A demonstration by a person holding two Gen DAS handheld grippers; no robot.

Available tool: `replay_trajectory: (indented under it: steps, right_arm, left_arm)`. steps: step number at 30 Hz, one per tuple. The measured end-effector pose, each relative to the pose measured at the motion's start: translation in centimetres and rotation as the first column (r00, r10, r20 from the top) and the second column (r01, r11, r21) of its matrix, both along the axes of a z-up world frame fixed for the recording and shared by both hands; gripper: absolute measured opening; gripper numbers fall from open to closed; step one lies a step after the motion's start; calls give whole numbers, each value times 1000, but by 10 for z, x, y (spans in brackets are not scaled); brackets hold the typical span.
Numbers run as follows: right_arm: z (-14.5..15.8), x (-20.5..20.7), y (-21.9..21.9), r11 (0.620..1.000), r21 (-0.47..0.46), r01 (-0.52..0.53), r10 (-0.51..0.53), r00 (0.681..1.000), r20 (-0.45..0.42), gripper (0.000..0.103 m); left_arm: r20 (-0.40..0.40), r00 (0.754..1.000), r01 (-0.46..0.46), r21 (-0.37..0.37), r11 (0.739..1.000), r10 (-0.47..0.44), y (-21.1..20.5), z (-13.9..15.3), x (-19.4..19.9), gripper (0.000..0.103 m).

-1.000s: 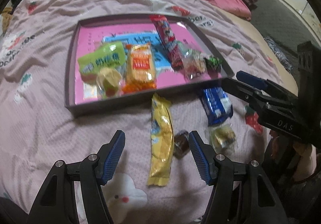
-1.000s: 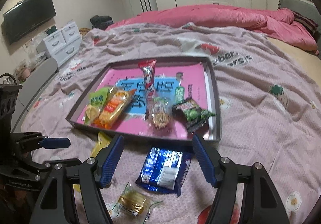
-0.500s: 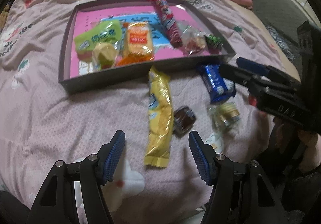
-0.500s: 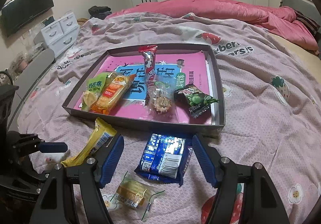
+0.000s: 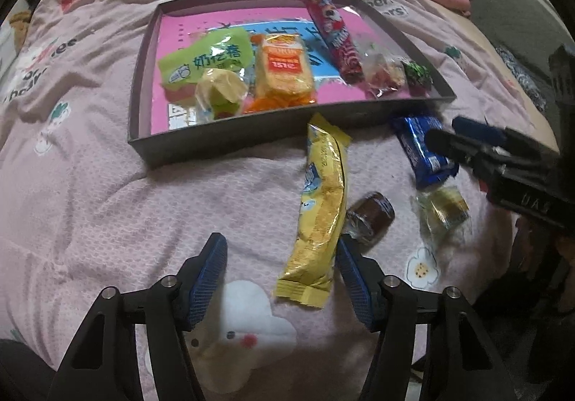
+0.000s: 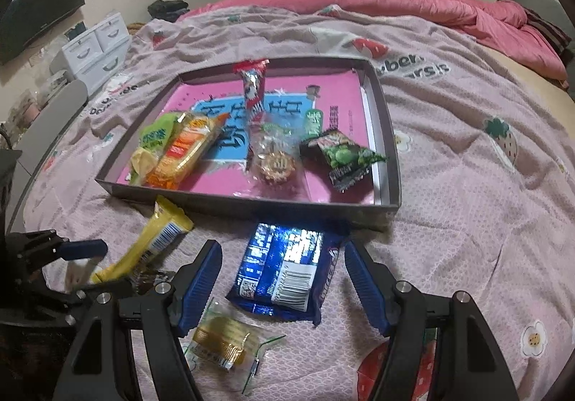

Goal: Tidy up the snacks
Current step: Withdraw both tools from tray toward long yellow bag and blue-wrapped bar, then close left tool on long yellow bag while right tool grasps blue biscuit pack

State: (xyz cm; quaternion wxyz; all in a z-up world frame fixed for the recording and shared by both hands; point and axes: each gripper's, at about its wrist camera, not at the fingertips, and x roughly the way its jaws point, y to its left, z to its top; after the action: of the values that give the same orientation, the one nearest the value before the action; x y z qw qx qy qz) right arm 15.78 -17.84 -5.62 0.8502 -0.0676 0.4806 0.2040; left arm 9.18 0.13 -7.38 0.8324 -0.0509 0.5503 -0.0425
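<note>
Now the right tool (image 6: 282,278), spread wide, straddles the blue foil biscuit packet (image 6: 287,266); next squeeze, lift toward twelve o'clock into the grey cardboard tray (image 6: 390,163).

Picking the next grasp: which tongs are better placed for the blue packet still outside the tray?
Right. The right tongs are open with the blue packet lying between their fingers. The left tongs are open over the yellow packet, and the blue one lies off to their right.
</note>
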Motion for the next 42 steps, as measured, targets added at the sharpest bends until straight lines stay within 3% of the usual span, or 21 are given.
replay_trajectory:
  steps: [13, 17, 21, 25, 31, 34, 42]
  right_arm:
    - [-27, 1, 21, 989, -144, -39, 39, 999, -7, 70]
    - [-30, 4, 20, 990, -135, -46, 44, 999, -21, 69]
    - [-30, 8, 18, 992, -119, -46, 42, 999, -32, 58]
    - [-28, 10, 12, 995, -89, -44, 40, 998, -50, 55]
    - [-22, 11, 1, 999, -50, -23, 20, 998, -57, 53]
    - [-19, 11, -5, 999, -31, -5, 3, 998, -57, 53]
    - [-3, 9, -16, 999, 32, 27, -26, 999, -26, 53]
  left_arm:
    - [42, 999, 21, -2, 1000, -21, -5, -2, 14, 58]
    - [43, 999, 21, -4, 1000, -21, -5, -4, 19, 58]
    - [45, 999, 22, -2, 1000, -22, -8, -6, 22, 58]
    - [55, 998, 26, 11, 1000, -26, -15, -8, 28, 57]
    - [64, 997, 46, 27, 999, -48, -21, -11, 31, 44]
    - [73, 995, 66, 24, 997, -68, -24, -10, 33, 26]
    - [99, 991, 94, 5, 996, -94, -20, -1, 28, 17]
